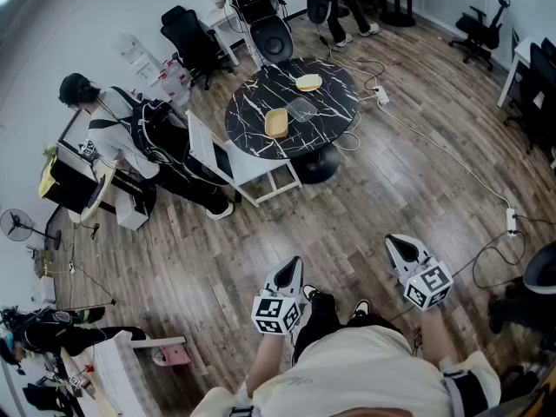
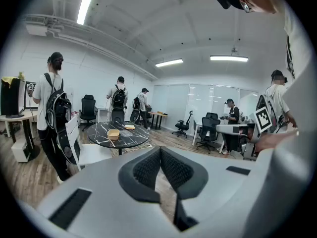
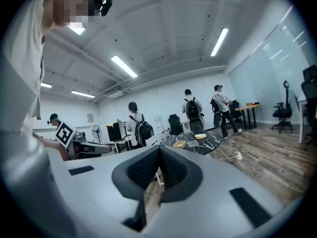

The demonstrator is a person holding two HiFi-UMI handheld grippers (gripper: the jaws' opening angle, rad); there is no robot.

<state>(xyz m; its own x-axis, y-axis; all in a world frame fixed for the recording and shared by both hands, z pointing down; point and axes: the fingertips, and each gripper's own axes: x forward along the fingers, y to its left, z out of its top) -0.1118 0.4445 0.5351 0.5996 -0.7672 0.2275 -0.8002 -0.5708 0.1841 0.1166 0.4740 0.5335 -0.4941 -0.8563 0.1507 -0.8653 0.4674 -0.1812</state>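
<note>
We hold left gripper [image 1: 293, 266] and right gripper [image 1: 397, 245] clenched, empty, over open floor [image 1: 382, 189], well short of the round table [image 1: 248, 111] edge.

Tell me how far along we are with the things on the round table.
Nothing looks done: the yellow tray, clear box and yellow dish lie on the black table, well away from both grippers. In hand: nothing. The left gripper and right gripper are shut and empty, held over the wooden floor. Left, most likely: everything, starting with getting to the table.
</note>
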